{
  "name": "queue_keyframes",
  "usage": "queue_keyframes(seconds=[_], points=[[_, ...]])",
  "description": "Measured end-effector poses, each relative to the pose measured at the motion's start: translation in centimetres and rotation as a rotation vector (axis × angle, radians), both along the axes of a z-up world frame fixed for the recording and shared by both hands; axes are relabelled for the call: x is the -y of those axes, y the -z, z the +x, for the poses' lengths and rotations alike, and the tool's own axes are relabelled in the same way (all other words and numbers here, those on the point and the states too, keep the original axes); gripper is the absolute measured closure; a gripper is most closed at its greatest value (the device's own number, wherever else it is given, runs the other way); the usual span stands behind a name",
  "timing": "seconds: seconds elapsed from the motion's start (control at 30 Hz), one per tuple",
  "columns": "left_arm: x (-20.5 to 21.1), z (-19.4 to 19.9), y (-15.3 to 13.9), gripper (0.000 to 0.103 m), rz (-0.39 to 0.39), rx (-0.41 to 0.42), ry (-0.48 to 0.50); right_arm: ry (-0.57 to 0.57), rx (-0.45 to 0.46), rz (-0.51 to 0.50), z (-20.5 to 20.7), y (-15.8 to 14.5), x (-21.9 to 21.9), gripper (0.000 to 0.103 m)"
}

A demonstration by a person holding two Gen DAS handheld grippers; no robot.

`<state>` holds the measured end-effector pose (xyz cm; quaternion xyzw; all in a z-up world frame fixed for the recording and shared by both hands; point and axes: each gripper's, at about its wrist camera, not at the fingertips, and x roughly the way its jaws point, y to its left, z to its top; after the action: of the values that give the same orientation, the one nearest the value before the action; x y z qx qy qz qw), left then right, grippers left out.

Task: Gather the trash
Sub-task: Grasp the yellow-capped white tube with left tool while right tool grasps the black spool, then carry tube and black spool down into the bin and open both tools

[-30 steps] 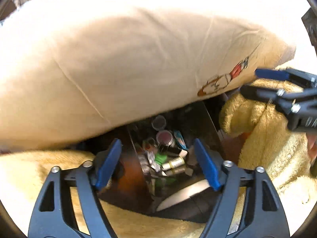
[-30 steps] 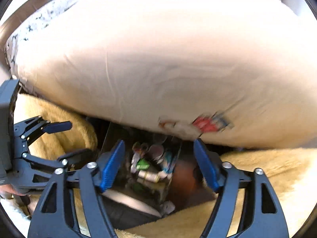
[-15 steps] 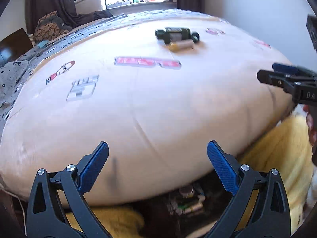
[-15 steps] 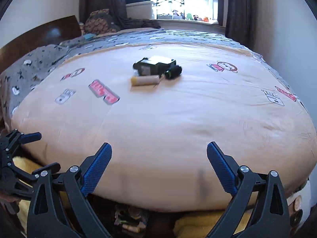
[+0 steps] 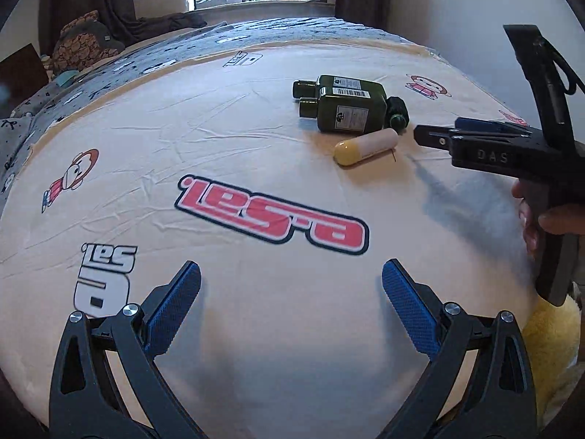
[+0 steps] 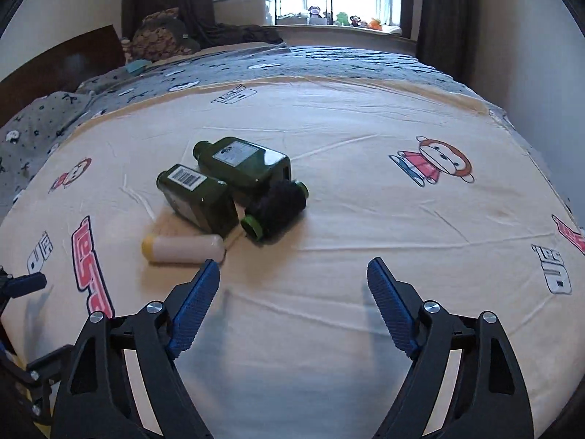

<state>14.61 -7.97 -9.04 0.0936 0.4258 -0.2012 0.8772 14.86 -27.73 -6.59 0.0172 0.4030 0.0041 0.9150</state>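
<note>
On the cream printed bed cover (image 5: 256, 168) lie two dark green flat bottles (image 5: 343, 108) (image 6: 223, 183), a black roller with green ends (image 6: 276, 206) (image 5: 397, 113), and a white tube with a yellow cap (image 5: 365, 146) (image 6: 182, 248). My left gripper (image 5: 290, 305) is open and empty over the near part of the bed. My right gripper (image 6: 292, 300) is open and empty, its left finger just short of the tube. In the left wrist view the right gripper (image 5: 438, 135) reaches in from the right, close to the tube.
A grey patterned blanket (image 6: 256, 66) covers the far bed. A brown cushion (image 6: 161, 36) and a dark headboard (image 6: 55, 69) are at far left. A window sill with small toys (image 6: 343, 18) is beyond. Yellow fleece (image 5: 548, 344) shows at lower right.
Both grippers have risen from the gap with the trash bin below the bed edge to above the bed top. The bin has gone out of view and the bottles have come close.
</note>
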Motion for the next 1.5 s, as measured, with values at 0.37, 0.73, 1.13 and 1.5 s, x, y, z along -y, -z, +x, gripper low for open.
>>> queue_keyframes(seconds=[0.37,0.73,1.13,1.5], points=[[3.1,3.2,0.7,0.009,-0.010,-0.023,0.007,-0.069,-0.083,0.000,6.2,1.7,-0.2,0.032],[7.1,6.1,0.6,0.015,-0.015,-0.028,0.047,-0.054,-0.067,0.024,4.8,0.2,1.5,0.048],[10.9,7.0,0.5,0.077,-0.020,-0.033,0.139,0.041,-0.082,-0.006,-0.9,-0.9,5.7,0.049],[6.0,-1.7,-1.6,0.083,-0.033,0.017,0.174,-0.012,0.035,-0.017,-9.4,-4.2,2.1,0.049]])
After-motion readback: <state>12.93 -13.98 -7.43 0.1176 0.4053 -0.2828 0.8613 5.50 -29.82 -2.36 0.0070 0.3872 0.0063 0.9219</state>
